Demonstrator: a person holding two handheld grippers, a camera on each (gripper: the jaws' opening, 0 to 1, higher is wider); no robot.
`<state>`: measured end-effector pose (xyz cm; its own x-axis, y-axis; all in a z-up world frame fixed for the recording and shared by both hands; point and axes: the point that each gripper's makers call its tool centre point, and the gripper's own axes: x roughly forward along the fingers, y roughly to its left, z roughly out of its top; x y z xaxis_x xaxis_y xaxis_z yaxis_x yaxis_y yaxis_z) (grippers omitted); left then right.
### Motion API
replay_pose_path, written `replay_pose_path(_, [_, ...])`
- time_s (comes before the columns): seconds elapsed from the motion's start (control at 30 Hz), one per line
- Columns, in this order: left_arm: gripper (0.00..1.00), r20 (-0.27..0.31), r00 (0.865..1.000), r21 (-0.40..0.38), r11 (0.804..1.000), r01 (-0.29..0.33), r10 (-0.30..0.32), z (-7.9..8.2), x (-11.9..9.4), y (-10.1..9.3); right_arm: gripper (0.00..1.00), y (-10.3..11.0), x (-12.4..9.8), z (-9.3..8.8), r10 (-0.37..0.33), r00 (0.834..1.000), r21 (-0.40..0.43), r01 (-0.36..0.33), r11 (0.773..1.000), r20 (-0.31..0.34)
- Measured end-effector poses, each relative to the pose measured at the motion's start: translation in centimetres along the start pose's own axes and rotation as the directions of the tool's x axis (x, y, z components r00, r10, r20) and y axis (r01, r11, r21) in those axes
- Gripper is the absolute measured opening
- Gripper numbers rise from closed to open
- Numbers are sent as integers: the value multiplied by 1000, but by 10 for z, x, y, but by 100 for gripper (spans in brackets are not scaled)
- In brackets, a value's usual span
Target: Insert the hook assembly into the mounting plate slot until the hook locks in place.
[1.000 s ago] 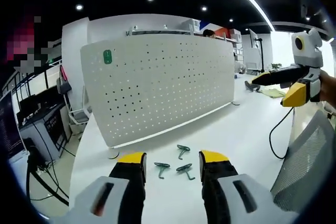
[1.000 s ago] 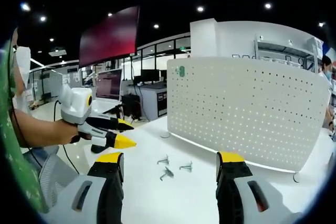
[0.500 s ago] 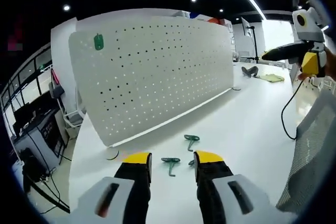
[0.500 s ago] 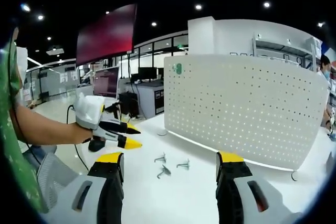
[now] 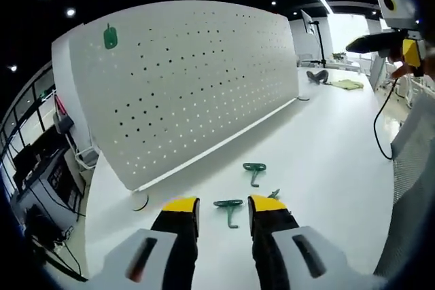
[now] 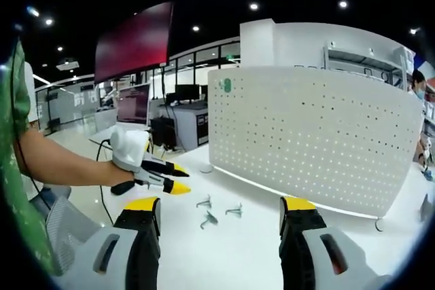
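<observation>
Left gripper (image 5: 223,210), jaws apart and empty, straddling a green hook (image 5: 229,206) mid-bench (image 5: 319,147) for pickup; right gripper (image 6: 221,216) wide, empty.

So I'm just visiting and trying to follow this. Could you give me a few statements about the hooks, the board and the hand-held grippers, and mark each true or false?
1. Three green hooks lie on the white table. True.
2. The left hand-held gripper grips a hook. False: its jaws are open, with a hook lying between the tips.
3. The pegboard stands upright on the table. True.
4. A green piece is already mounted near the board's upper corner. True.
5. The right hand-held gripper is closed. False: it is open, holding nothing.
</observation>
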<state>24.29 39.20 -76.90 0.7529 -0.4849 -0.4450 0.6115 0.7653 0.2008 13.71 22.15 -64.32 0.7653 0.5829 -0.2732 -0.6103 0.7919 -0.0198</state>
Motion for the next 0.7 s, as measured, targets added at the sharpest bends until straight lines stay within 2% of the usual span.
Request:
replay_pose_path(0.13, [29, -25, 1000, 15, 1000, 14, -14, -9, 11, 5, 72, -1, 0, -1, -3, 1000, -3, 3, 1000, -6])
replay_pose_path(0.3, [27, -38, 999, 42, 999, 34, -32, -12, 26, 9, 72, -5, 0, -4, -11, 1000, -4, 11, 1000, -22])
replay_pose_path(0.53, [25, -88, 995, 56, 997, 52, -47, -28, 48, 14, 72, -12, 2, -4, -25, 999, -4, 25, 1000, -31])
replay_pose_path(0.7, [25, -97, 994, 69, 996, 61, -54, -32, 56, 18, 72, -12, 4, -9, -26, 999, -1, 26, 1000, -47])
